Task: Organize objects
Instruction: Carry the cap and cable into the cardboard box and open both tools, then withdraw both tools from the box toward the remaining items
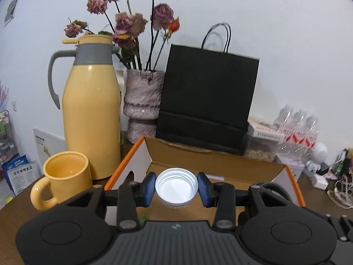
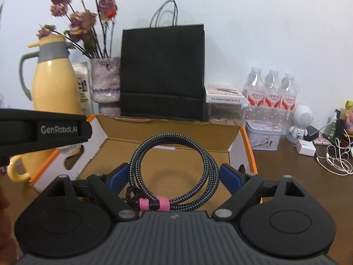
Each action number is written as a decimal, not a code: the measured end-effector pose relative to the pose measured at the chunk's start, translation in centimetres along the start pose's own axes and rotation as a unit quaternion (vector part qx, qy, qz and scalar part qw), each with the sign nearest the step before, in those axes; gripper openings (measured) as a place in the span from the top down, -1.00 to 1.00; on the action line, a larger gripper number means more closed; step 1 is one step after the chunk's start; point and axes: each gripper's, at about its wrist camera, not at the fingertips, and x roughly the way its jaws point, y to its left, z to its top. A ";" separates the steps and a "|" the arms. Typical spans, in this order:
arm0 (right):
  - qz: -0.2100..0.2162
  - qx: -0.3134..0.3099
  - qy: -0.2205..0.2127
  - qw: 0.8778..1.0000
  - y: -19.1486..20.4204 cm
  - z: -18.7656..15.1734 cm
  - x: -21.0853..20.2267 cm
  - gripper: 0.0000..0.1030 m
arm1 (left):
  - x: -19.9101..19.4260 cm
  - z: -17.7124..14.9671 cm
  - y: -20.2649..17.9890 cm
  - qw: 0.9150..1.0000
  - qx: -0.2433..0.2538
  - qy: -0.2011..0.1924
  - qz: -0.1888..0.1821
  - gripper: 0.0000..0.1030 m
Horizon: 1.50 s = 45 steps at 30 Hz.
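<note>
Left tongs: clenched on a white cap; blue pads press both sides of its rim, open side facing the camera.
Cap location: between the left pads, above the open box.
Right tongs: jaws spread wide, pads flanking a coiled cable; the left pad seems to touch the coil, the right stands just off it. Grip: cannot tell.
Cable: braided black and blue, bound with a pink strap, upright between the pads, over the box.
Box: cardboard, orange-edged, flaps open, directly ahead of both tongs.
Beyond box: black bag, vase of dried flowers.
Ahead-left of left tongs: yellow mug, yellow flask.
Ahead-right of right tongs: bottles, white tin on the counter.
</note>
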 end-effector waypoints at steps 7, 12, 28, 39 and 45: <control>-0.005 0.011 0.030 0.999 -0.7 -0.2 1.5 -0.99 | 1.8 -0.8 -0.3 0.999 0.012 0.031 0.018 -0.32; -0.016 0.019 0.037 0.999 -1.2 -0.4 1.5 -1.00 | 1.4 -0.8 0.0 0.999 0.010 0.011 0.033 -0.97; -0.002 0.024 0.016 1.000 -1.8 -0.1 -0.8 -1.00 | -1.4 -0.4 0.1 1.000 0.005 -0.006 0.005 -0.98; 0.014 0.009 -0.023 1.000 -1.8 -0.9 -5.9 -1.00 | -6.6 -1.1 1.8 0.999 0.019 -0.026 -0.020 -0.98; 0.010 -0.004 -0.024 1.000 -1.9 -2.4 -8.3 -1.00 | -9.3 -2.7 3.5 0.999 0.034 -0.027 -0.023 -0.98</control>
